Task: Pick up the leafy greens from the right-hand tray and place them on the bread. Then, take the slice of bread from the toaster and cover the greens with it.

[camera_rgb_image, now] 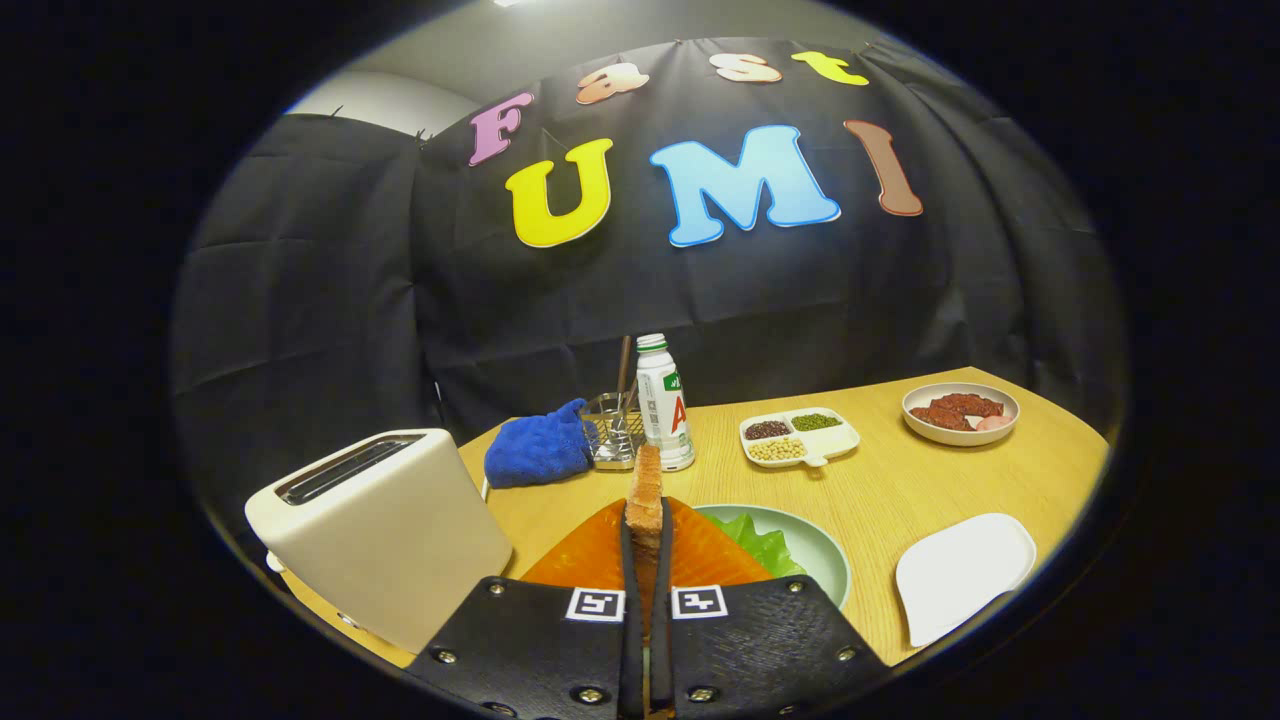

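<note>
Wooden table (pixel 900 480) under dark cloth wall. We see our tongs (pixel 646 560) nearly closed, both fingers pinching bread slice (pixel 646 490) held upright on edge between them. Leafy greens (pixel 760 545) lie on green plate (pixel 825 560) just ahead, partly hidden behind fingers. Toaster (pixel 385 530) to left, slot contents hard to make out.
</note>
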